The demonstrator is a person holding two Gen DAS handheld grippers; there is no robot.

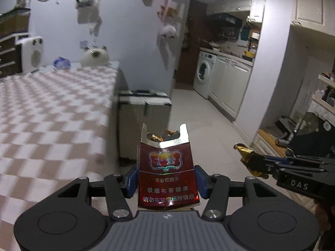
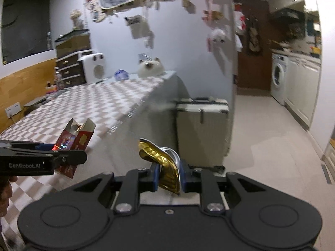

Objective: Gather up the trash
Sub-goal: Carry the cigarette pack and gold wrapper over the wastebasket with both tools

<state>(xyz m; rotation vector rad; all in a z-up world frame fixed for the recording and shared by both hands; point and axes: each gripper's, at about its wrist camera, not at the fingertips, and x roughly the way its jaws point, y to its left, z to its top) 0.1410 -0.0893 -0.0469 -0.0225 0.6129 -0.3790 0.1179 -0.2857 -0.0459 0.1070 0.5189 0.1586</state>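
Carry step: left gripper (image 1: 166, 183) clamped on cigarette pack (image 1: 167, 173), right gripper (image 2: 168, 175) pinching gold wrapper (image 2: 165, 167). Next: locate bin, none visible.

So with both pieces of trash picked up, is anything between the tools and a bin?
No bin shows in either view, so that can't be judged. Ahead, a suitcase stands by the table; the floor beyond looks open. The left tool holds the cigarette pack, the right tool the gold wrapper.

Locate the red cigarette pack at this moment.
The red cigarette pack is clamped upright in the left hand-held gripper, centre of the left wrist view, off the checkered table's edge.
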